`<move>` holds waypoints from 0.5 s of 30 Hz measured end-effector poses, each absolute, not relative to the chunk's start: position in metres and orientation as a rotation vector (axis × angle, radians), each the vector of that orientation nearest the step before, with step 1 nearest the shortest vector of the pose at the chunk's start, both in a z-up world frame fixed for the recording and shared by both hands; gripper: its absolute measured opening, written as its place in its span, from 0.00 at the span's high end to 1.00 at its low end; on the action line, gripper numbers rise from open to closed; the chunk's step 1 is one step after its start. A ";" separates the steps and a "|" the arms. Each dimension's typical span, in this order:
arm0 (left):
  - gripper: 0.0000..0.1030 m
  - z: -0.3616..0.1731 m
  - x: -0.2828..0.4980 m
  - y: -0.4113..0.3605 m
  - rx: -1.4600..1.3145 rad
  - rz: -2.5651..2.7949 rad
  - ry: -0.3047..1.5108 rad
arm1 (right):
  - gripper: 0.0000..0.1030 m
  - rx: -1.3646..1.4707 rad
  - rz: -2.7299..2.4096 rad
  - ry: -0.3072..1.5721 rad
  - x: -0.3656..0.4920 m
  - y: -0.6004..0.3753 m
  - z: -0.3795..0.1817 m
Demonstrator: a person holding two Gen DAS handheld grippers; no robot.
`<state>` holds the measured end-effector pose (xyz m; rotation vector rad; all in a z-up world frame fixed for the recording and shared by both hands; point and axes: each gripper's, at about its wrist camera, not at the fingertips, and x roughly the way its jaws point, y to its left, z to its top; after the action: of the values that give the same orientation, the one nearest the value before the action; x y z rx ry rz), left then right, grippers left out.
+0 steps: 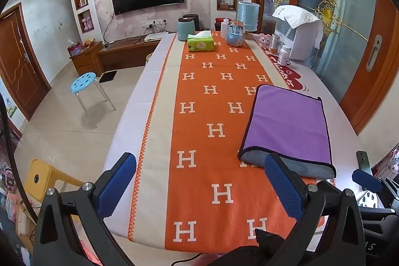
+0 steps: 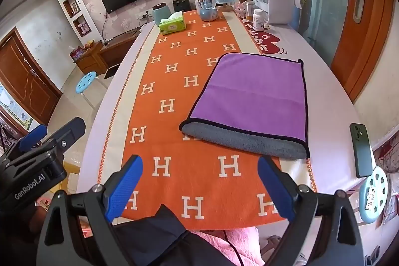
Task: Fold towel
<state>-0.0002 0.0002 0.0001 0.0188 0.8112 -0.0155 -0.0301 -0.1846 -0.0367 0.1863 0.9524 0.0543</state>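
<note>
A purple towel [image 1: 289, 121] with a grey underside and dark trim lies folded flat on the orange runner with white H letters [image 1: 212, 116], right of the table's middle. It also shows in the right wrist view [image 2: 251, 94]. My left gripper [image 1: 199, 181] is open and empty, held over the runner near the table's front edge, its right finger just in front of the towel's grey near edge. My right gripper [image 2: 199, 181] is open and empty, just short of the towel's near edge. The left gripper also shows at the left of the right wrist view [image 2: 37, 141].
At the table's far end stand a green tissue box [image 1: 200, 41], a blue kettle [image 1: 185, 25], a blue lamp [image 1: 247, 16], pill bottles [image 1: 284, 54] and a white appliance [image 1: 299, 36]. A green phone [image 2: 360, 148] lies near the right edge. A blue stool [image 1: 83, 82] stands on the floor at left.
</note>
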 end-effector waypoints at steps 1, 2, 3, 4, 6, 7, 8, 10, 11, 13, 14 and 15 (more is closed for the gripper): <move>0.01 0.000 0.000 0.000 0.019 -0.016 0.812 | 0.09 0.186 0.053 0.954 -0.030 -0.185 -0.037; 0.01 0.000 -0.001 0.000 0.018 -0.017 0.811 | 0.09 0.185 0.053 0.955 -0.030 -0.185 -0.037; 0.01 0.000 0.000 0.000 0.020 -0.015 0.813 | 0.09 0.185 0.052 0.955 -0.030 -0.184 -0.037; 0.01 0.000 0.000 0.001 0.020 -0.014 0.812 | 0.09 0.185 0.052 0.955 -0.030 -0.184 -0.038; 0.01 0.000 0.000 0.000 0.021 -0.014 0.813 | 0.09 0.186 0.053 0.958 -0.030 -0.185 -0.038; 0.01 0.000 0.000 0.000 0.022 -0.015 0.814 | 0.09 0.187 0.052 0.958 -0.030 -0.185 -0.038; 0.01 0.000 0.000 0.000 0.022 -0.015 0.814 | 0.09 0.188 0.051 0.959 -0.030 -0.185 -0.038; 0.01 0.000 -0.001 0.000 0.023 -0.017 0.816 | 0.09 0.190 0.049 0.958 -0.031 -0.184 -0.038; 0.01 0.000 -0.001 0.000 0.022 -0.019 0.816 | 0.09 0.191 0.049 0.958 -0.031 -0.183 -0.037; 0.01 0.001 -0.001 -0.001 0.024 -0.018 0.818 | 0.09 0.193 0.049 0.959 -0.032 -0.180 -0.034; 0.01 0.000 -0.001 0.000 0.022 -0.020 0.816 | 0.09 0.193 0.049 0.959 -0.032 -0.178 -0.033; 0.01 0.004 0.001 -0.002 0.023 -0.021 0.816 | 0.09 0.191 0.049 0.961 -0.033 -0.184 -0.040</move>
<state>0.0013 -0.0024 0.0044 0.0225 0.8163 -0.0213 -0.0326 -0.1838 -0.0402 0.1907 0.9611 0.0490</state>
